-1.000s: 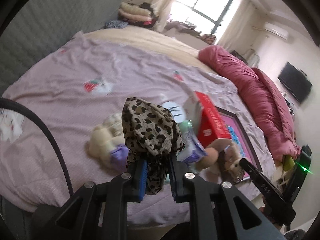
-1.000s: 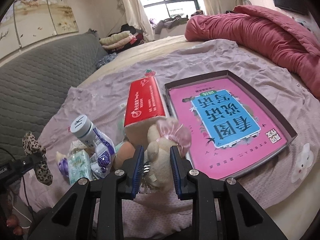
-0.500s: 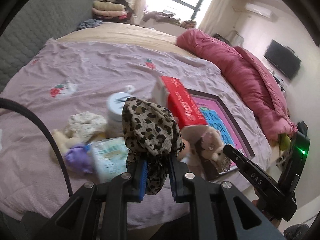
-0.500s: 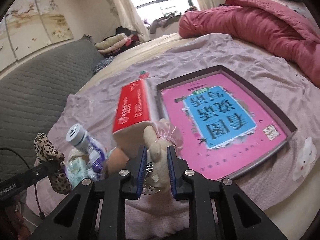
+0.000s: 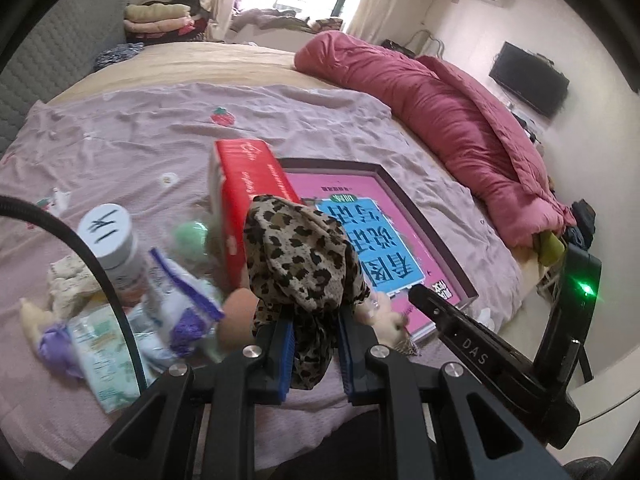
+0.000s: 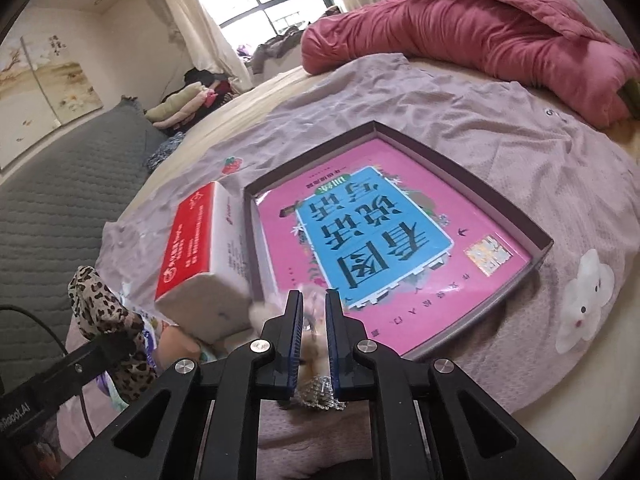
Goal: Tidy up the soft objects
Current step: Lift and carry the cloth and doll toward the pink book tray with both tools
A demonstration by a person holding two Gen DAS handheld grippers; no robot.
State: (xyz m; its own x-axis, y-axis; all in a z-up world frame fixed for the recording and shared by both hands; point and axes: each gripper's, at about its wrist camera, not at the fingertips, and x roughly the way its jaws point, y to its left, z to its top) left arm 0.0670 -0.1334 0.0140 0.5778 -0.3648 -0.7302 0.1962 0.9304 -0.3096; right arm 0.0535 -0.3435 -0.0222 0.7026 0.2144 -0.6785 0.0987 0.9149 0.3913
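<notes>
My left gripper [image 5: 316, 332] is clenched on a leopard-print cloth [image 5: 300, 256], which bulges above the blue pads and hangs below them. My right gripper [image 6: 313, 320] is clamped on a small plush toy [image 6: 310, 354], cream fur and a silver chain showing between the pads. Just beyond lies a cluster: white-capped bottle [image 5: 110, 236], wipes packet [image 5: 102, 344], purple item [image 5: 52, 342]. A red tissue box [image 6: 202, 252] leans beside the shallow tray [image 6: 516, 216] holding a pink book [image 6: 384, 236]. Farther off, a crimson duvet [image 6: 480, 28] lies along the lilac bedsheet [image 5: 132, 132].
</notes>
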